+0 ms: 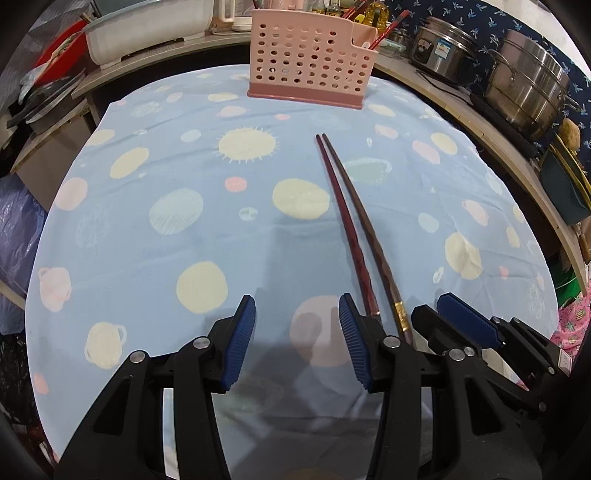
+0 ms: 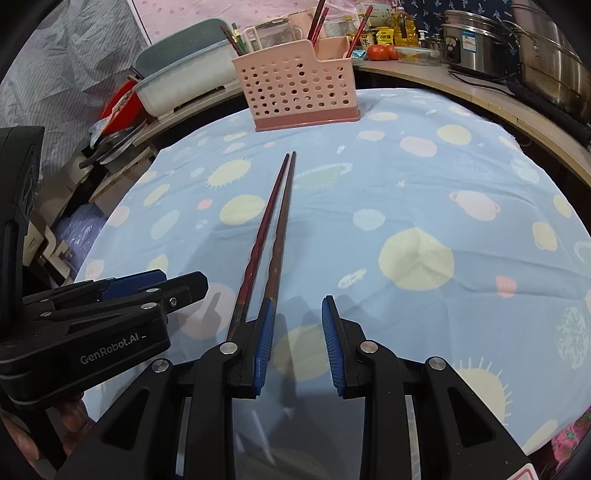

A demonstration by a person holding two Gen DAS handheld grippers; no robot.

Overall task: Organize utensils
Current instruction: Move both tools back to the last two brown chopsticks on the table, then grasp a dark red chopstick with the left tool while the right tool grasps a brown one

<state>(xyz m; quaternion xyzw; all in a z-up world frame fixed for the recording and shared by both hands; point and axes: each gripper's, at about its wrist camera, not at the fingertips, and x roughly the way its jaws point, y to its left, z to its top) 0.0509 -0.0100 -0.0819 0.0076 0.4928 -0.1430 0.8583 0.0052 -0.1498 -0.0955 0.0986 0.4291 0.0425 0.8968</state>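
Note:
A pair of dark red-brown chopsticks [image 1: 351,221] lies side by side on the blue spotted cloth, tips toward the pink perforated utensil holder [image 1: 310,62] at the far edge; they also show in the right wrist view [image 2: 271,236]. My left gripper [image 1: 297,317] is open and empty, its right finger just left of the chopsticks' thick ends. My right gripper [image 2: 297,317] is open and empty, its left finger just right of those ends. The holder [image 2: 301,85] has several chopsticks standing in it. Each gripper shows in the other's view, the right [image 1: 465,325] and the left [image 2: 122,295].
The table [image 1: 147,236] is covered by the cloth. Behind it a wooden counter carries steel pots [image 1: 524,85], a rice cooker [image 1: 439,48], oil bottles [image 2: 404,26], tomatoes [image 2: 380,51] and a white tub [image 1: 147,33]. Pans and clutter [image 2: 114,144] sit at the far left.

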